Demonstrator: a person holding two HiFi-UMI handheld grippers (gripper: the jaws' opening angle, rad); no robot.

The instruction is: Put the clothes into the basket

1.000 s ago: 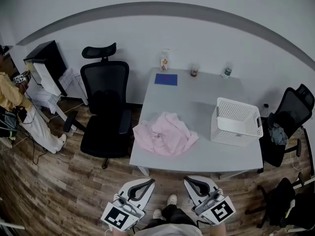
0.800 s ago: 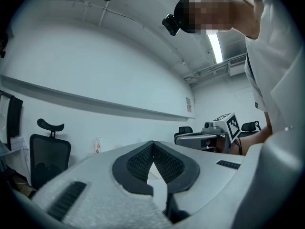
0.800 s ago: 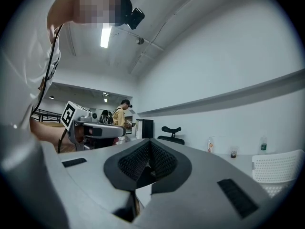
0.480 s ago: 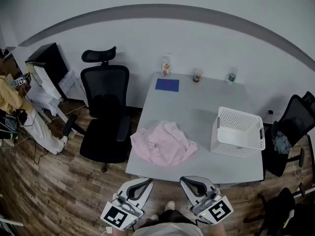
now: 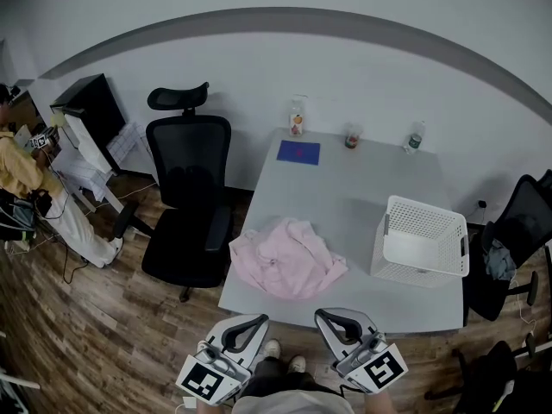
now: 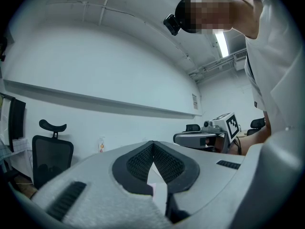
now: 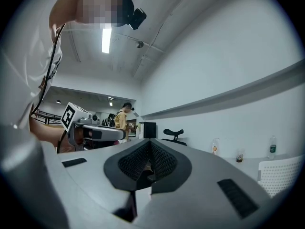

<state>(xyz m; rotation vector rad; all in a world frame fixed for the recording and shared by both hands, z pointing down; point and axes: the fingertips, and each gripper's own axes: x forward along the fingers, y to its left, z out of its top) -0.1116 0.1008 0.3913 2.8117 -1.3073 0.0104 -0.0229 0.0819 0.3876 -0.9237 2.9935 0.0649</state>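
A crumpled pink garment (image 5: 286, 258) lies at the near left edge of the grey table (image 5: 345, 197), partly hanging over it. A white lattice basket (image 5: 421, 239) stands empty at the table's right side; its rim shows in the right gripper view (image 7: 281, 173). My left gripper (image 5: 256, 320) and right gripper (image 5: 328, 316) are held low in front of the table, short of the garment. Both are shut with nothing between the jaws. Each gripper appears in the other's view, the right gripper (image 6: 209, 136) and the left gripper (image 7: 95, 131).
A black office chair (image 5: 185, 197) stands left of the table. A blue sheet (image 5: 298, 153), a bottle (image 5: 297, 125), a cup (image 5: 351, 138) and a second bottle (image 5: 415, 141) sit along the far edge. Another chair with clothes (image 5: 509, 248) stands at right. A person (image 5: 34, 188) is at the far left.
The view has shifted: the table, garment and basket sit slightly farther right and higher in the head view. Both grippers stay shut and low.
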